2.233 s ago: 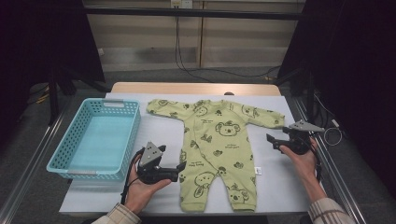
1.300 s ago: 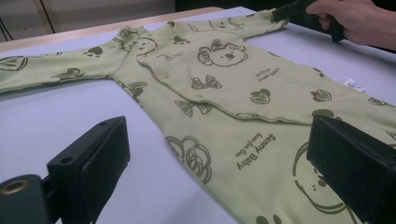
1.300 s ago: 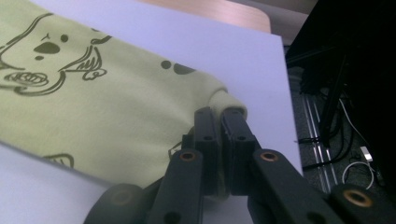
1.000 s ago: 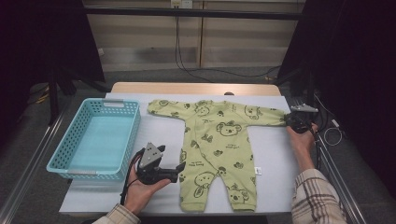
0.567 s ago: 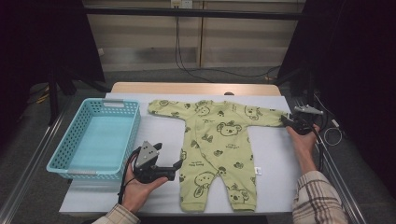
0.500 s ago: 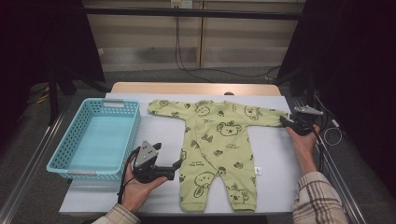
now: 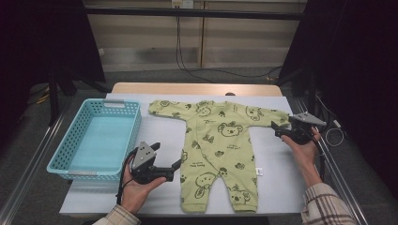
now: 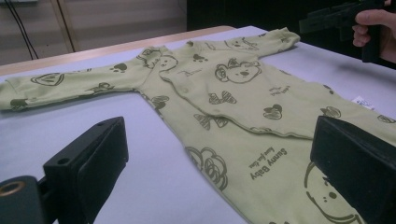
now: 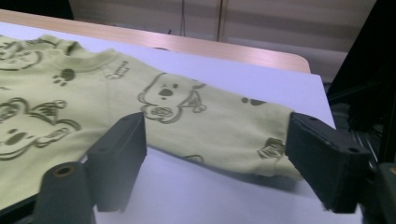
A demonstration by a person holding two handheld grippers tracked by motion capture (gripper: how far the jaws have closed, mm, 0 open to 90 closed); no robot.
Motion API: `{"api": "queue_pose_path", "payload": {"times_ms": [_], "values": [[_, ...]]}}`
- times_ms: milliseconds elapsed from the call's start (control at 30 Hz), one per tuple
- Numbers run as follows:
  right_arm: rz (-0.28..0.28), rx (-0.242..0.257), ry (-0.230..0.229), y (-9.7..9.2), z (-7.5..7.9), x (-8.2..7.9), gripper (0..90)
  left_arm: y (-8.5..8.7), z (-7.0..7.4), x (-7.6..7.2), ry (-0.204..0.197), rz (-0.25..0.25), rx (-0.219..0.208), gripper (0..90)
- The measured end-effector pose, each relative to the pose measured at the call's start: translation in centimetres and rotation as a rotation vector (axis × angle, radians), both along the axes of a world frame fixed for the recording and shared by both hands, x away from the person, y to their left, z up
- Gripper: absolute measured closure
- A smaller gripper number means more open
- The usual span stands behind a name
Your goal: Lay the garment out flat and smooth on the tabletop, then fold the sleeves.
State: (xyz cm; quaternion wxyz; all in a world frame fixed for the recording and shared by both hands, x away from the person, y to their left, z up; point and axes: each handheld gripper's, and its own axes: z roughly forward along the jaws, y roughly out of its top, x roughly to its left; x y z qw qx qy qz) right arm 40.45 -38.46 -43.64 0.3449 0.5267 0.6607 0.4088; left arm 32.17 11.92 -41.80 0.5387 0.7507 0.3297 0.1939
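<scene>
In the middle of the frame lies a pale yellow-green cotton baby romper (image 7: 219,147), printed all over with dark olive koala faces, paw marks and small lettering; a tiny white label sits at its right edge. It rests on a light lavender-grey tabletop (image 7: 277,168) with a tan wooden strip along the far edge. At left stands a turquoise plastic lattice basket (image 7: 63,154). The black left gripper (image 7: 165,157) carries a grey plate, as does the black right gripper (image 7: 278,127). Plaid cream-and-brown sleeves (image 7: 326,206) show at the lower corners

High overview, two close tabletop views
</scene>
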Motion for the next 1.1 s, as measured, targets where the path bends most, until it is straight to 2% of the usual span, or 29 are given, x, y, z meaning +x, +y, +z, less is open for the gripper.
{"api": "queue_pose_path", "payload": {"times_ms": [233,367,500,633,700,800,867,900,967,1033,1100], "values": [[0.053,0.027,-0.010,2.1,0.4,-2.7,9.8,0.4,0.1,-0.1,-0.010,0.009,-0.017,3.4],[0.080,0.031,-0.040,3.1,0.5,-4.4,8.4,0.7,0.1,-0.2,-0.030,0.024,-0.011,3.1],[0.104,0.068,-0.054,4.1,0.7,-5.8,7.6,0.9,0.2,-0.2,-0.038,0.035,-0.010,3.0],[0.123,0.072,-0.063,4.8,0.7,-7.1,6.5,1.0,0.3,-0.1,-0.028,0.049,-0.029,2.7],[0.134,0.069,-0.060,5.1,0.7,-7.8,6.1,1.0,0.3,-0.1,-0.026,0.050,-0.023,2.8],[0.142,0.080,-0.073,5.4,0.8,-8.7,5.3,0.9,0.4,-0.2,-0.019,0.040,-0.030,3.2],[0.149,0.085,-0.059,5.6,0.7,-9.1,4.0,1.0,0.3,-0.1,-0.005,0.016,-0.038,3.9],[0.150,0.087,-0.051,5.8,0.7,-9.4,4.0,0.9,0.2,-0.1,0.008,0.013,-0.062,3.8],[0.159,0.081,-0.068,5.9,0.8,-9.9,3.5,0.9,0.2,0.0,-0.013,0.025,-0.037,3.8],[0.174,0.100,-0.076,6.0,1.0,-10.3,2.3,1.0,0.2,0.1,-0.007,0.031,-0.041,3.6],[0.174,0.112,-0.080,6.2,1.1,-10.8,2.8,1.0,0.2,0.2,-0.019,0.039,-0.023,3.6]]}}
